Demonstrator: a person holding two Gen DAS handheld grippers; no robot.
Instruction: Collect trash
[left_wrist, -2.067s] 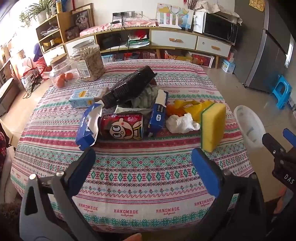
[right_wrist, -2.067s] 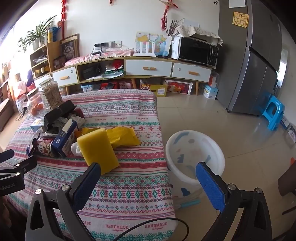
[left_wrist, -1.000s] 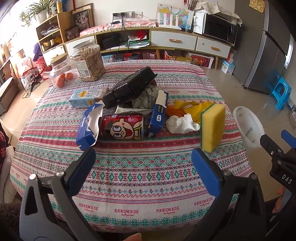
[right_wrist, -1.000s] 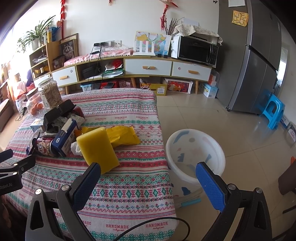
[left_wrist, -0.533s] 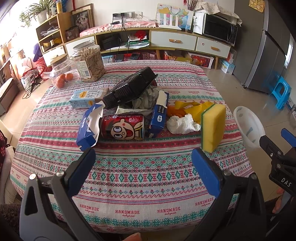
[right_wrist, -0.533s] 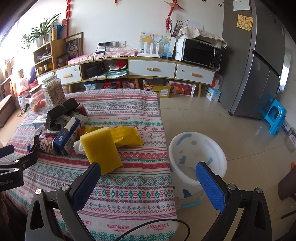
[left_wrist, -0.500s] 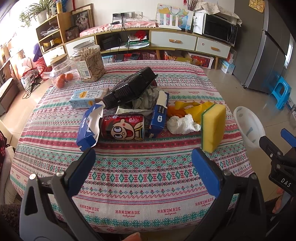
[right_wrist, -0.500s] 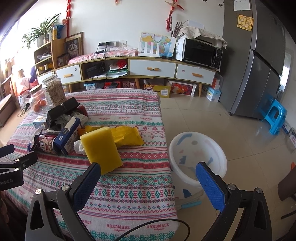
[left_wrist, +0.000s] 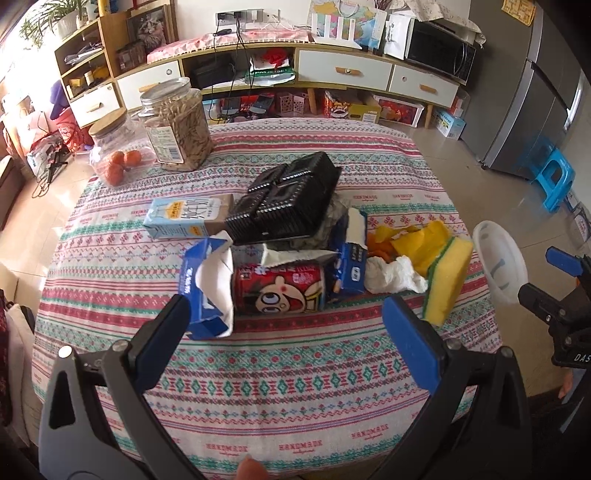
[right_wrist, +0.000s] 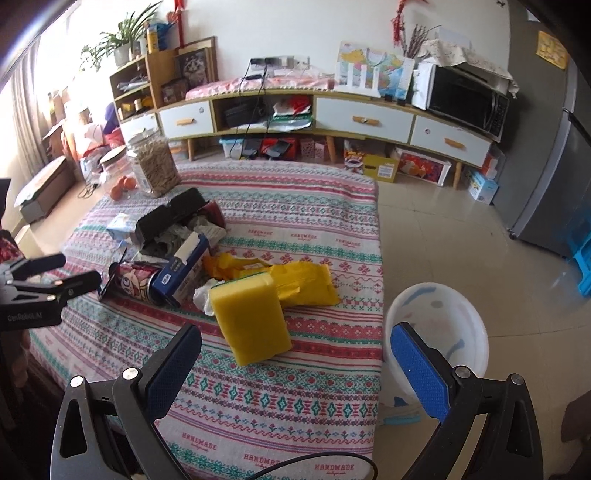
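A trash pile lies mid-table: a red cartoon can (left_wrist: 277, 290), torn blue wrappers (left_wrist: 202, 284), a black plastic tray (left_wrist: 284, 201), a milk carton (left_wrist: 186, 217), a white crumpled tissue (left_wrist: 393, 275), a yellow bag (right_wrist: 295, 282) and a yellow sponge (right_wrist: 251, 317). The white bin (right_wrist: 436, 332) stands on the floor right of the table. My left gripper (left_wrist: 288, 343) is open, just short of the can. My right gripper (right_wrist: 299, 369) is open, near the sponge.
Two glass jars (left_wrist: 177, 125) stand at the table's far left. The striped tablecloth (left_wrist: 280, 398) hangs over the near edge. A low cabinet (right_wrist: 332, 114), a fridge (right_wrist: 554, 166) and a blue stool (left_wrist: 554, 177) stand beyond on the tiled floor.
Both grippers have moved forward toward the pile; the can and sponge sit closer to the fingers. Both stay open. The trash has not moved.
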